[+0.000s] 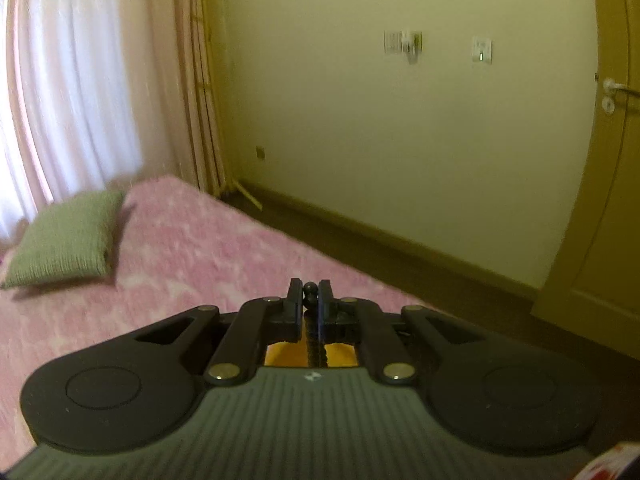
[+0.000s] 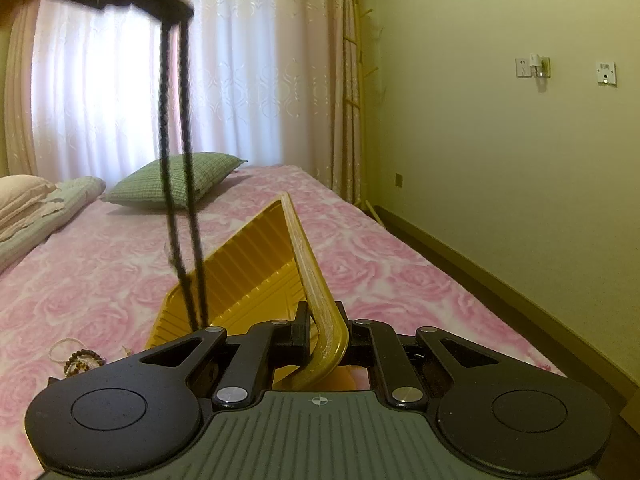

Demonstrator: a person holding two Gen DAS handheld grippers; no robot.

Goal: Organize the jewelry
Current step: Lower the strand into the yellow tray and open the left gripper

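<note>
My left gripper (image 1: pixel 310 296) is shut on a black beaded necklace (image 1: pixel 310 290); one bead shows between the pads and the strand hangs below. In the right wrist view that left gripper (image 2: pixel 172 12) is a dark blur at top left. From it the necklace (image 2: pixel 180 160) hangs as two strands down to the yellow ridged tray (image 2: pixel 248 264). My right gripper (image 2: pixel 324 320) is shut on the tray's rim and holds the tray tilted up off the pink bedspread. Brown bead bracelets (image 2: pixel 82 360) and a pale bracelet lie on the bed left of the tray. A yellow patch of tray (image 1: pixel 288 354) shows under the left jaws.
The bed with the pink rose bedspread (image 2: pixel 80 272) fills the lower view. A green pillow (image 2: pixel 176 180) and folded bedding (image 2: pixel 40 208) lie at its far end by the curtains. The wall and dark floor run along the right; a door (image 1: pixel 612 200) stands at far right.
</note>
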